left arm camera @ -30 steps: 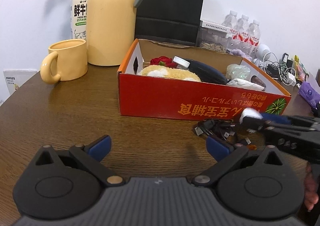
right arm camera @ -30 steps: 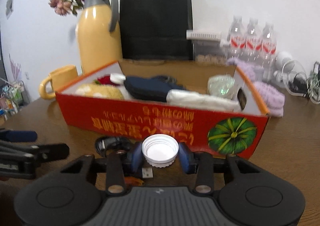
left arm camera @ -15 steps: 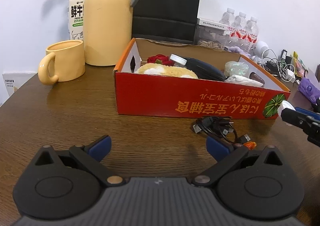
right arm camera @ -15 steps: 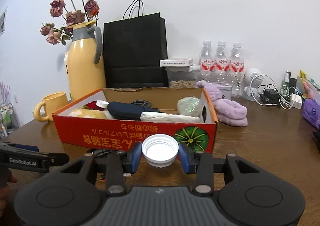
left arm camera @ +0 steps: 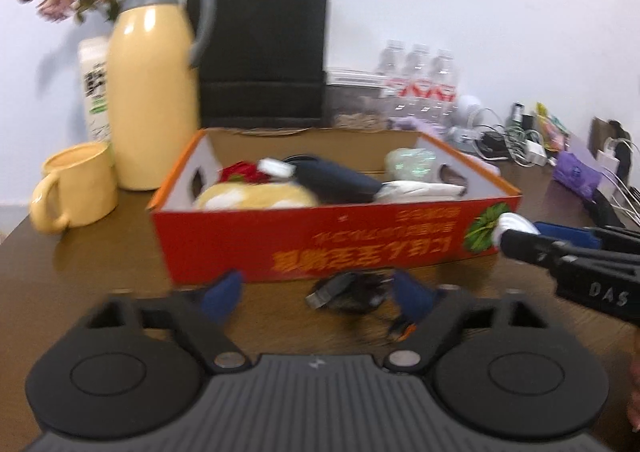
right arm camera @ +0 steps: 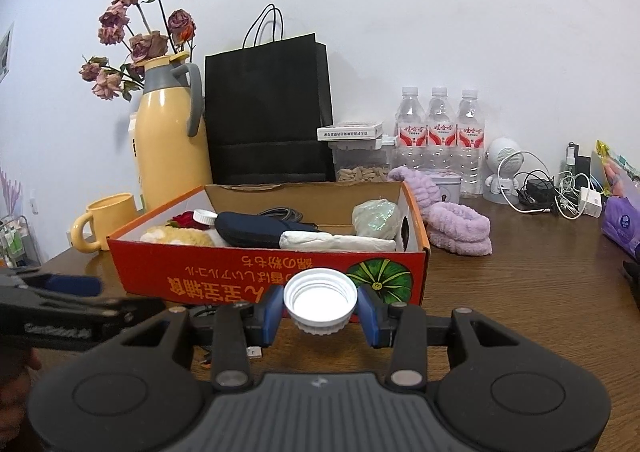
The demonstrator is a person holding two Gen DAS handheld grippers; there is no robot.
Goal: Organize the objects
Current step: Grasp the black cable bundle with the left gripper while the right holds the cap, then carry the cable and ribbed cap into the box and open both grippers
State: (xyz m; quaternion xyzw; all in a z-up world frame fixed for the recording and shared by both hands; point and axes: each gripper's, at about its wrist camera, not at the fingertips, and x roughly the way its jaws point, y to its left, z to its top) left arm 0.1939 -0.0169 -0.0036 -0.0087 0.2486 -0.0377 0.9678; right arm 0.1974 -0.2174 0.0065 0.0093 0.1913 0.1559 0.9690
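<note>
I have the red cardboard box (right arm camera: 264, 272) in the middle of the right wrist frame, open-topped on the wooden table (right arm camera: 520, 300). Inside it I see a yellow plush toy (right arm camera: 176, 238) at the left end with a red flower (right arm camera: 185, 219) and a small white cap (right arm camera: 205, 216) behind it, a dark navy pouch (right arm camera: 248, 234) across the centre, a white rolled bundle (right arm camera: 336, 242) along the front wall, a black cable (right arm camera: 280, 213) behind, and a crinkled iridescent wrap (right arm camera: 376, 217) at the right end. The box front carries upside-down yellow lettering I cannot read and a pumpkin picture.

My right gripper (right arm camera: 320, 310) pinches a white bottle cap (right arm camera: 320, 298), hollow side facing the camera, low centre, in front of the box. My left gripper (left arm camera: 316, 292) has just been closing, fingers apart with nothing between them; a tangle of black cable (left arm camera: 352, 290) lies on the table just beyond. That view is blurred.

Upper left, a yellow jug (right arm camera: 168, 147) holds dried flowers (right arm camera: 136, 27). I read "GenRobot.AI" faintly on the left gripper's side.
</note>
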